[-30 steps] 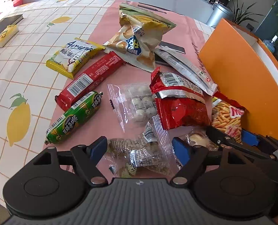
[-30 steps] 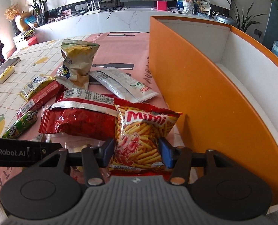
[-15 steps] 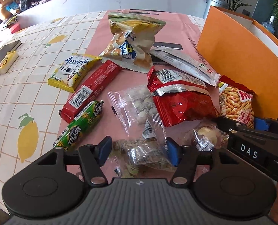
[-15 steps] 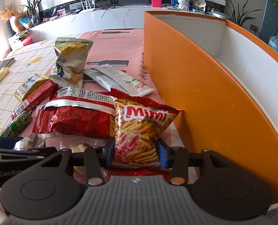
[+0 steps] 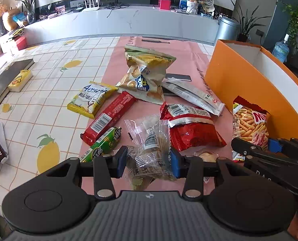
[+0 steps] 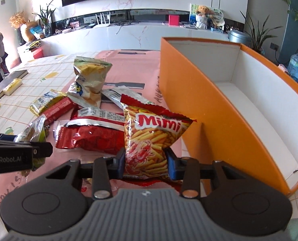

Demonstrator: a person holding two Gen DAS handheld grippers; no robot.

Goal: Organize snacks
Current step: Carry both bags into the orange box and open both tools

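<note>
Orange box (image 6: 225, 108) looks empty; each closing hand-held gripper clasps a snack packet.

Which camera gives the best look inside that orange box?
The right wrist view: the orange box shows its white interior, with nothing visible inside. The left wrist view shows mainly its outer wall and a sliver of interior.

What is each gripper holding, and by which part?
Left gripper, jaws closing, pinches a clear packet across its middle. Right gripper, jaws closing, pinches the Mimi bag by its lower end, bag lifted upright.
</note>
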